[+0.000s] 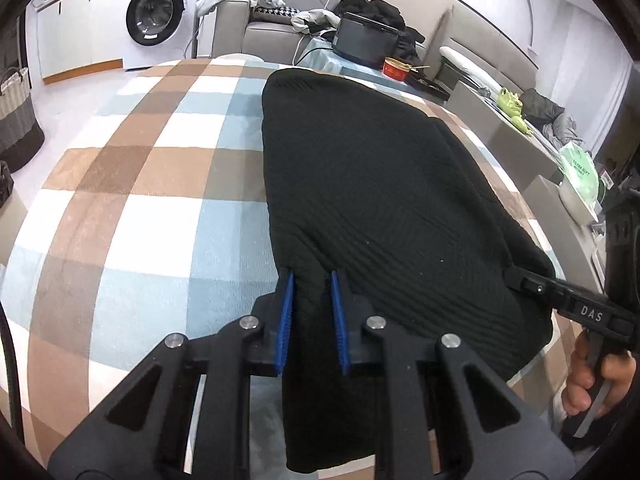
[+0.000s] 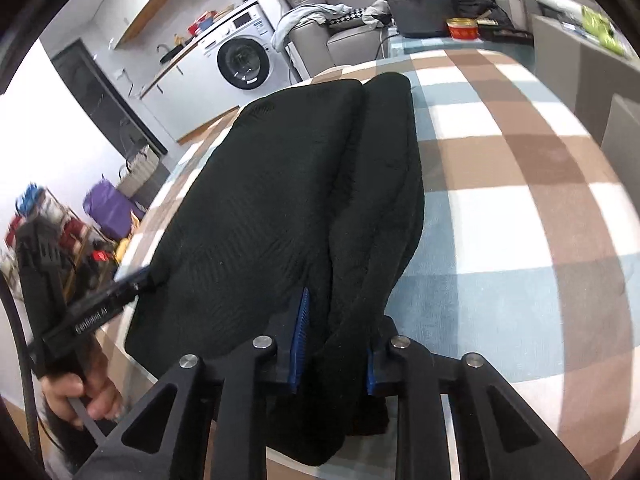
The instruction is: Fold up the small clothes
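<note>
Nearest you, your left gripper (image 1: 311, 292) and right gripper (image 2: 336, 336) each pinch a near corner of the black garment (image 1: 372, 184), jaws narrowed onto bunched cloth, blue pads (image 1: 286, 320) pressing it. The garment lies lengthwise on the checked blanket (image 1: 132, 184), already doubled along one long side. Carry both corners forward level and together, keep the edge taut, and lay it square on the far end.

Left gripper (image 1: 311, 276): pointed steeply downward, blue pads clamped on a pinch of black fabric.
Right gripper (image 2: 340, 320): pointed steeply downward, jaws closed on bunched black fabric.
Right hand (image 1: 592, 376): wrapped around its handle, trigger squeezed.
Left hand (image 2: 80, 400): likewise wrapped around its handle.
</note>
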Action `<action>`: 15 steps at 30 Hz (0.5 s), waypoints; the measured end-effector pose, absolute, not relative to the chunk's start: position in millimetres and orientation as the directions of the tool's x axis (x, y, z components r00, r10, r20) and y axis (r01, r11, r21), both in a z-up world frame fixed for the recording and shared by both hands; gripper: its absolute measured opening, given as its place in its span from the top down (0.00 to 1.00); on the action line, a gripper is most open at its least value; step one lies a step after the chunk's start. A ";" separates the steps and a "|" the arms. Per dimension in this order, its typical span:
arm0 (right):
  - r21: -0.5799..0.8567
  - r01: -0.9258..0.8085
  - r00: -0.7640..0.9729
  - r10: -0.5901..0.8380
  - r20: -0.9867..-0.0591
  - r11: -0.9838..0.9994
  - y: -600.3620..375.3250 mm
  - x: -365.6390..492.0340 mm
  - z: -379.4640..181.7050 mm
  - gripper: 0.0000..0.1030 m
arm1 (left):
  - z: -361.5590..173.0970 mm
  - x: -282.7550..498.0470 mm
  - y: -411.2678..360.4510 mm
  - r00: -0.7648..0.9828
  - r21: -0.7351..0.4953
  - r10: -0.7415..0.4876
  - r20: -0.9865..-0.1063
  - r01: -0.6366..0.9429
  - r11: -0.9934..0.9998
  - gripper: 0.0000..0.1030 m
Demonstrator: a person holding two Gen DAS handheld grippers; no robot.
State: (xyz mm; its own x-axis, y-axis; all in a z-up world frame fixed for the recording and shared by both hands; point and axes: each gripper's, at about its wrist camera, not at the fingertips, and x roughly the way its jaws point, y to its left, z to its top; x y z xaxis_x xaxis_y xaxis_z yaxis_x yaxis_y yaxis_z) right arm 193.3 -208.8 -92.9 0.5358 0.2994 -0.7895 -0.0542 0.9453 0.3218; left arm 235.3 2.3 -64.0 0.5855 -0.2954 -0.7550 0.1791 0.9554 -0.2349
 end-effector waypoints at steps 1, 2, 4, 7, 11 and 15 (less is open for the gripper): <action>0.308 -0.061 0.536 0.291 -0.792 0.949 -208.8 192.0 -91.6 0.75 | -63.2 234.7 0.1 0.592 -0.218 -0.284 -0.754 0.183 0.959 0.84; 0.297 -0.064 0.539 0.284 -0.793 0.953 -210.8 194.8 -92.1 0.73 | -62.7 235.6 -1.0 0.597 -0.206 -0.276 -0.753 0.184 0.961 0.84; 0.270 -0.073 0.543 0.265 -0.797 0.960 -210.8 191.8 -88.6 0.71 | -61.1 234.2 -4.1 0.612 -0.176 -0.257 -0.748 0.190 0.966 0.84; 0.190 -0.103 0.579 0.214 -0.787 0.976 -207.2 184.9 -77.9 0.68 | -51.7 224.2 -7.6 0.652 -0.136 -0.226 -0.724 0.187 0.973 0.84; 0.146 -0.164 0.654 0.218 -0.724 0.976 -203.3 172.0 -57.3 0.39 | -37.2 206.4 -7.6 0.692 -0.121 -0.208 -0.692 0.173 0.977 0.67; 0.177 -0.217 0.685 0.279 -0.673 0.960 -205.3 157.0 -45.0 0.24 | -23.2 181.8 -4.8 0.747 -0.105 -0.197 -0.635 0.169 0.980 0.41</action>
